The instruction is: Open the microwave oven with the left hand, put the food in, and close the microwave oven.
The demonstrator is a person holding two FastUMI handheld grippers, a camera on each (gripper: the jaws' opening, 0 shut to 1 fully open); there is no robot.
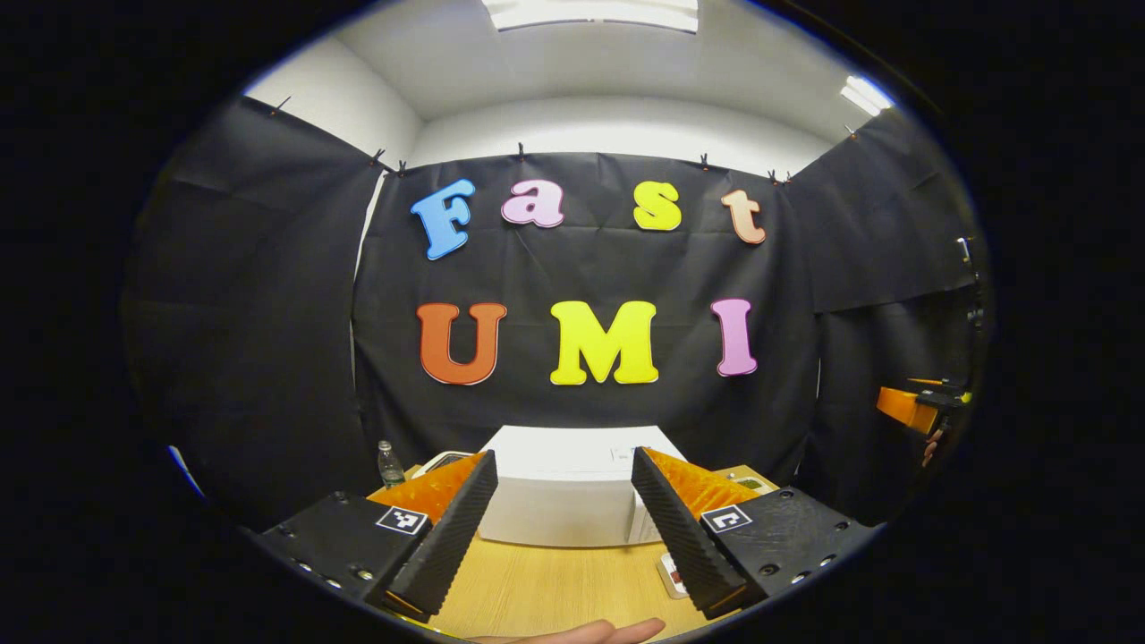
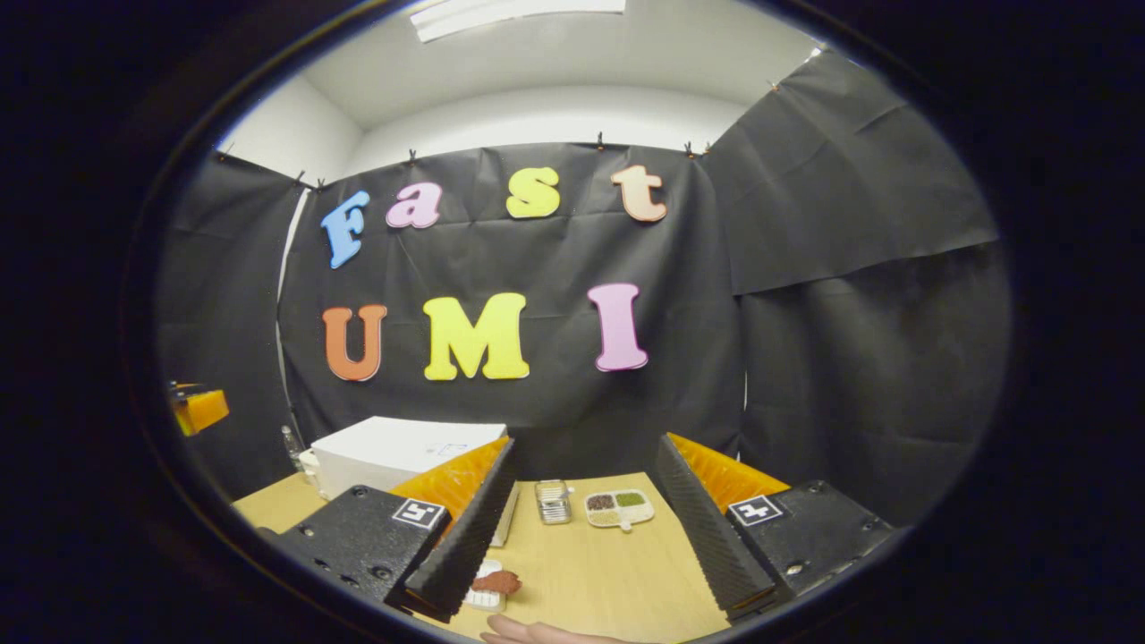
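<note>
Both grippers hang open and empty above the wooden table, with the white microwave oven shut at the back.

In the left gripper view, the left gripper (image 1: 564, 528) has its fingers spread wide with nothing between them, and they cover the bottom corners of the microwave oven (image 1: 572, 492). A small clear bottle (image 1: 390, 465) peeks out at its left, and a white tray (image 1: 673, 574) is mostly hidden behind a finger. In the right gripper view, the right gripper (image 2: 586, 537) is wide open too. The food (image 2: 496, 583), a brown piece on a small white dish, is half hidden by one finger. Farther back sit a small metal rack (image 2: 554, 501) and a split plate (image 2: 619, 508) of grains. A fingertip (image 2: 537, 633) is cut off at the bottom edge. The wooden table (image 2: 608, 572) is pale, and black cloth hangs all around under a white ceiling.
</note>
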